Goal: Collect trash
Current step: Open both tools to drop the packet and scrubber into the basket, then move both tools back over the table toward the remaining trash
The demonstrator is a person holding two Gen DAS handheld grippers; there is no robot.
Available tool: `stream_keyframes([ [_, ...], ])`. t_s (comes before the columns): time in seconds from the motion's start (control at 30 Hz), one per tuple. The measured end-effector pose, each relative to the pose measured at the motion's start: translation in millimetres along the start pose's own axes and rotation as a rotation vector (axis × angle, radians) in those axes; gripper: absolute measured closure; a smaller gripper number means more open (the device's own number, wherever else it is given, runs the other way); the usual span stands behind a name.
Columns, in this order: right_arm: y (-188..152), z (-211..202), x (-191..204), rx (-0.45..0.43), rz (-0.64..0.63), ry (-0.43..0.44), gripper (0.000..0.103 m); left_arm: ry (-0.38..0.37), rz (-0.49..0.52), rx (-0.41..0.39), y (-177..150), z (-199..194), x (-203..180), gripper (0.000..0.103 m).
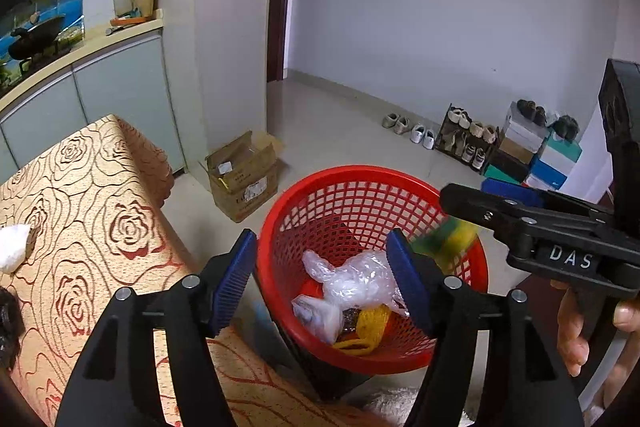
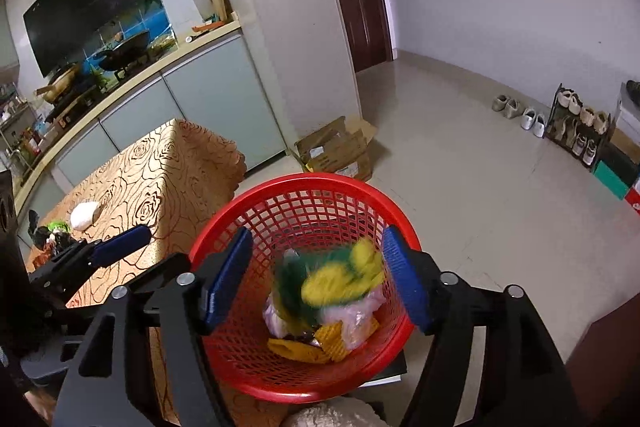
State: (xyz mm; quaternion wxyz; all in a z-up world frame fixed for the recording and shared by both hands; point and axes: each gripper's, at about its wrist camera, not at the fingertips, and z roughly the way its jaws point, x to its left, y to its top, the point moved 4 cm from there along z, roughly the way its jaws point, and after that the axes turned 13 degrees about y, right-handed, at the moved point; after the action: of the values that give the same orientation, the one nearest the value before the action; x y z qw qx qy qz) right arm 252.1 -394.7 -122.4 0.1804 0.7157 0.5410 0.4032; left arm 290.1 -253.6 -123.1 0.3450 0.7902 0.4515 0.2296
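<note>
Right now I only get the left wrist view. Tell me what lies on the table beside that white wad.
Observer: Left of the white wad on the table sits some green and black clutter, too small to identify.
Operator: Report the right claw's pads.
Observer: The right claw is open over the red basket. A blurred yellow-green item is between the pads and does not look pinched.
</note>
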Motion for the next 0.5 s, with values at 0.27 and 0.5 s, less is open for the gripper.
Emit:
stream_keyframes([
  [0.27,1,-13,6,-0.035,-0.001,-0.002,0.034,0.047,-0.047,-0.033,1,-22,28,0.036],
  [0.5,-5,-28,35,-0.078,-0.093,-0.032,0.034,0.091,-0.076,-0.076,-2,-49,47,0.030],
])
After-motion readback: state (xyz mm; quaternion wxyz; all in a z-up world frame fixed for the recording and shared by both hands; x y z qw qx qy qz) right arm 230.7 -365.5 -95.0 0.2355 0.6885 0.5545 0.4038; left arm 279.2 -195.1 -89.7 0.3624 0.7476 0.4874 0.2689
